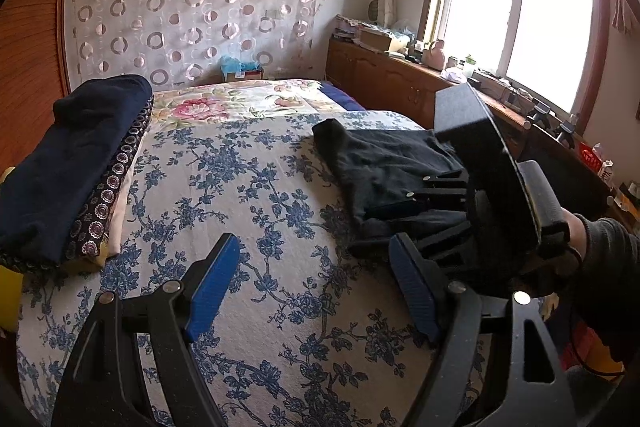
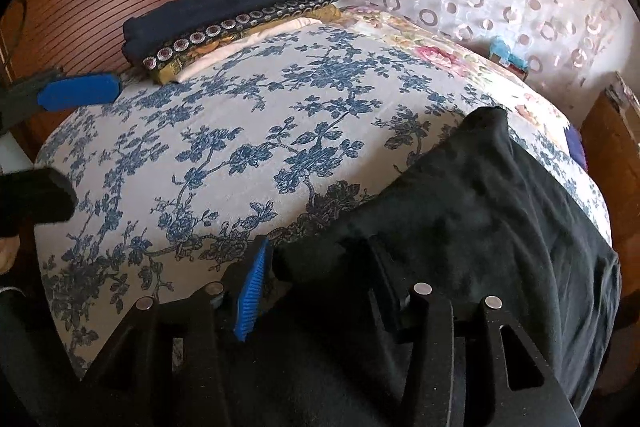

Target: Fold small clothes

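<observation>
A stack of folded clothes (image 1: 68,163) sits at the bed's (image 1: 256,187) left edge, the left hand-held gripper (image 1: 316,287) hovers agape over the bedspread, and the right hand-held gripper (image 2: 320,283) pinches the black garment (image 2: 480,211), whose window (image 1: 516,15) backdrop only the left view shows.

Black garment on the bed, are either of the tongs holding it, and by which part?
The right tongs sit at the near edge of the black garment, but cloth hides one pad, so a grip cannot be confirmed. The left tongs are open, holding nothing.

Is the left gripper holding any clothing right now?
No, the left gripper is open, its blue fingers spread apart over the bare floral bedspread.
</observation>
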Motion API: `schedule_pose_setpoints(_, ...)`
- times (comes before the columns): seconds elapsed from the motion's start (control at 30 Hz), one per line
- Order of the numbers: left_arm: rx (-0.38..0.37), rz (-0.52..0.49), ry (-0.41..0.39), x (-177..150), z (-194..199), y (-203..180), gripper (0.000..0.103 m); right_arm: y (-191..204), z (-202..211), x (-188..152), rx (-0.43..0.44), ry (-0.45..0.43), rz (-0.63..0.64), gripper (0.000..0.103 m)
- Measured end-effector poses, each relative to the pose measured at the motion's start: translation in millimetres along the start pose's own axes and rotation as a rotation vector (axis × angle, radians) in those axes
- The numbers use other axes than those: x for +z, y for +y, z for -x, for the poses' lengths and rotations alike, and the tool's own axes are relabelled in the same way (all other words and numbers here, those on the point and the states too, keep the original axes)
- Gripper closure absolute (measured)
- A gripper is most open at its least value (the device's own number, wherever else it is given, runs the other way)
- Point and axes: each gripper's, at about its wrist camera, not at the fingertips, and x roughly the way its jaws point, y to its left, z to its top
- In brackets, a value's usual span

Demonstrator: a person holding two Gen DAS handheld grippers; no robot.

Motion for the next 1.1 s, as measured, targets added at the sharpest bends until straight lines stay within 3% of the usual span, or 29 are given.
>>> schedule_pose_setpoints(0.03,0.000,0.000,0.001,-0.3,-0.5,-0.5,0.025,-1.7,1.5,-0.5,0.007,-0.002,-0.009,0.065)
schedule_pose_setpoints(0.07,-0.001,0.000,0.002,-0.6,-0.8,-0.6,0.025,-3.1,3.0,-0.8,0.007,-0.005,-0.016,0.081)
schedule_pose_setpoints(0.17,-0.003,0.000,0.004,-1.2,-2.0,-1.5,0.025,-13.3,11.9,-0.7,0.028,-0.038,-0.063,0.092)
schedule_pose_setpoints(0.27,-0.005,-0.002,0.009,-1.7,-2.7,-2.5,0.025,-27.6,34.0,0.6,0.062,-0.124,-0.133,0.093)
schedule_pose_setpoints(0.37,-0.008,-0.006,0.010,-2.3,-2.0,-2.6,0.025,-43.5,59.4,1.6,0.005,-0.200,-0.168,0.094)
schedule_pose_setpoints(0.53,-0.013,-0.007,0.013,-2.2,-3.4,-4.2,0.025,-88.3,90.7,0.2,-0.109,-0.246,-0.226,0.094)
schedule_pose_setpoints(0.83,-0.018,-0.016,0.026,-3.4,-6.2,-7.4,0.025,-189.4,105.6,-3.4,-0.393,-0.186,-0.335,0.095)
schedule_pose_setpoints(0.93,-0.020,-0.019,0.031,-4.1,-6.7,-8.6,0.025,-219.7,90.3,-11.0,-0.460,-0.113,-0.413,0.094)
schedule_pose_setpoints(1.0,-0.021,-0.025,0.034,-4.5,-7.9,-10.6,0.025,-226.4,78.2,-13.3,-0.493,-0.074,-0.414,0.086)
schedule_pose_setpoints(1.07,-0.024,-0.028,0.039,-4.6,-9.2,-12.0,0.025,-226.8,72.8,-16.8,-0.564,-0.051,-0.418,0.067)
schedule_pose_setpoints(1.1,-0.027,-0.030,0.042,-4.6,-10.0,-13.1,0.025,-226.2,74.2,-17.7,-0.558,-0.063,-0.427,0.065)
